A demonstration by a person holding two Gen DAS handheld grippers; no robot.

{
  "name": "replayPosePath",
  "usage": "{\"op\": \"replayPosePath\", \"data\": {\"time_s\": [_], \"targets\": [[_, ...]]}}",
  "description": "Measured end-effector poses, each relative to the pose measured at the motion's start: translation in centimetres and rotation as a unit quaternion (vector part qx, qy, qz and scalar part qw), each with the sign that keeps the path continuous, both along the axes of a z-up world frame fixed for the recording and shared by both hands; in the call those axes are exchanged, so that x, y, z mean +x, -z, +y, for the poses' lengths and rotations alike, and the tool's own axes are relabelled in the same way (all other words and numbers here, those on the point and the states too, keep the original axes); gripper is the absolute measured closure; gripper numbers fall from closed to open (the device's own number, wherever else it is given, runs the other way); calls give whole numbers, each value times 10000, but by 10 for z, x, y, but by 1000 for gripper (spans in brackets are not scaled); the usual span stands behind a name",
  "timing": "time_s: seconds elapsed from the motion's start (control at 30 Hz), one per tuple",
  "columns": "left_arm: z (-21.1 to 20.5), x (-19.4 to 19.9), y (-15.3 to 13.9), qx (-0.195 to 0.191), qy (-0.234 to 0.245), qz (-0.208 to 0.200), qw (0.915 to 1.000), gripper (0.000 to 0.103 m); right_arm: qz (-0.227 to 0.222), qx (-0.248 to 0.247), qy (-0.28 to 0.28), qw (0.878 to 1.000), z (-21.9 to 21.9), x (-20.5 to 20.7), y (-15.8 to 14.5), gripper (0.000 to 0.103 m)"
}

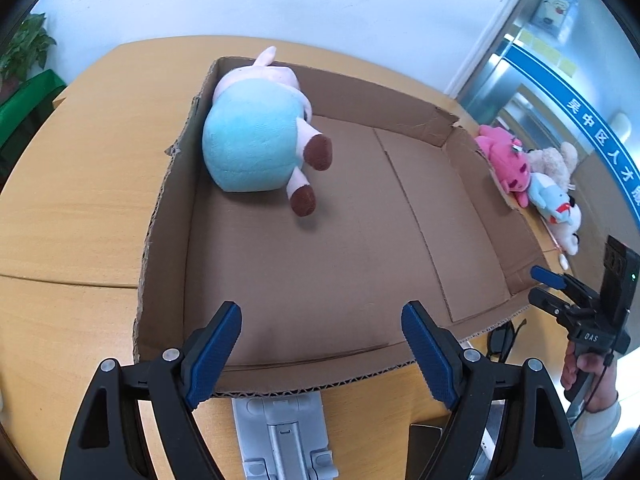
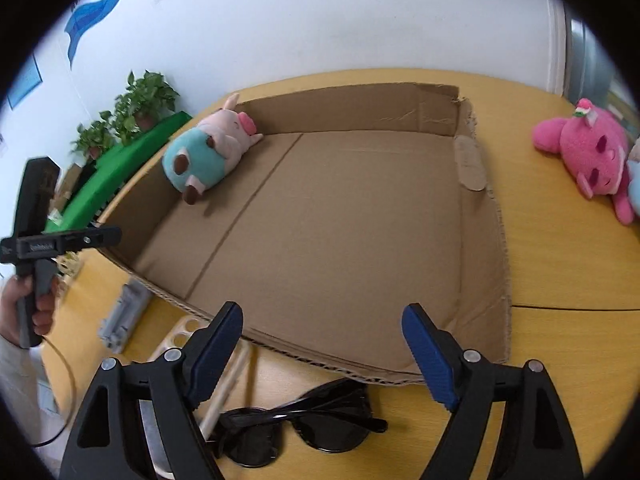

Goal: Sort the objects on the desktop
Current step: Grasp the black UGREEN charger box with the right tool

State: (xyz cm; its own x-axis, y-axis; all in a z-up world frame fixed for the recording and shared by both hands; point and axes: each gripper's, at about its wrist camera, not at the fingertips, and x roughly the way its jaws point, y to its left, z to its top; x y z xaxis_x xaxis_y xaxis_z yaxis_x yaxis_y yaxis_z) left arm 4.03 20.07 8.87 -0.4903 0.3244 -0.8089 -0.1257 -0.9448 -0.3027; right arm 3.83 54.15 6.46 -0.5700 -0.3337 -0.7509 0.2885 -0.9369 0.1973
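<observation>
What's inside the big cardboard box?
Just one toy: a plush pig in a blue outfit lies in the far corner of the cardboard box. The rest of the floor is bare. Whatever is under the pig is hidden.

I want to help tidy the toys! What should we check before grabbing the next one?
1. Right hand-held gripper open, nothing between its fingers: ok.
2. Left hand-held gripper open and empty: ok.
3. Shallow brown cardboard box has bare floor left: ok.
4. Pink pig plush in a light blue outfit already lies in the box: ok.
5. Bright pink plush bear on the wooden table, outside the box: not ok.
6. Black sunglasses clear of the right fingers: cannot tell.
</observation>
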Motion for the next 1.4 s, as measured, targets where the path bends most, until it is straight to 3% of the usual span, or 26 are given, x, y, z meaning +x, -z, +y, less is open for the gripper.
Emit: {"op": "replayPosePath", "data": {"time_s": [0.13,0.3,0.47,0.6,0.7,0.77,0.97,1.0,1.07,1.13,1.17,1.27,1.4], "targets": [[-3,7,-15,-48,-178,255,9995,21,228,-5,103,9997,12,12,-10,21],[1,45,-46,-98,51,711,9974,15,413,-386,-312,9979,16,65,-35,21],[22,91,-42,315,640,720,9949,2,-114,-1036,-909,9904,1,113,-19,21],[46,107,-8,601,1102,379,9914,1,-579,-1315,-1156,9829,-19,139,13,21],[59,100,30,1049,1266,-166,9862,1,-868,-1098,-1328,9812,-44,145,37,21],[66,94,50,1065,1289,-452,9849,3,-818,-804,-1519,9817,-60,153,43,21],[89,96,68,1084,1599,-573,9795,10,-428,-409,-1800,9819,-94,151,50,19],[92,100,68,1130,1667,-596,9777,12,-493,-409,-1889,9799,-100,151,54,19],[98,112,68,679,1610,-535,9832,12,-648,-578,-2308,9691,-109,160,55,18],[93,123,70,708,1553,-638,9833,13,-578,-629,-2812,9558,-117,181,53,17],[91,129,69,797,1533,-650,9828,14,-526,-542,-2867,9550,-118,187,54,17],[85,145,70,988,1411,-706,9825,23,-306,-264,-2577,9654,-111,197,57,18],[85,154,69,1007,1157,-690,9858,24,-217,-310,-2277,9730,-106,191,56,16]]}}
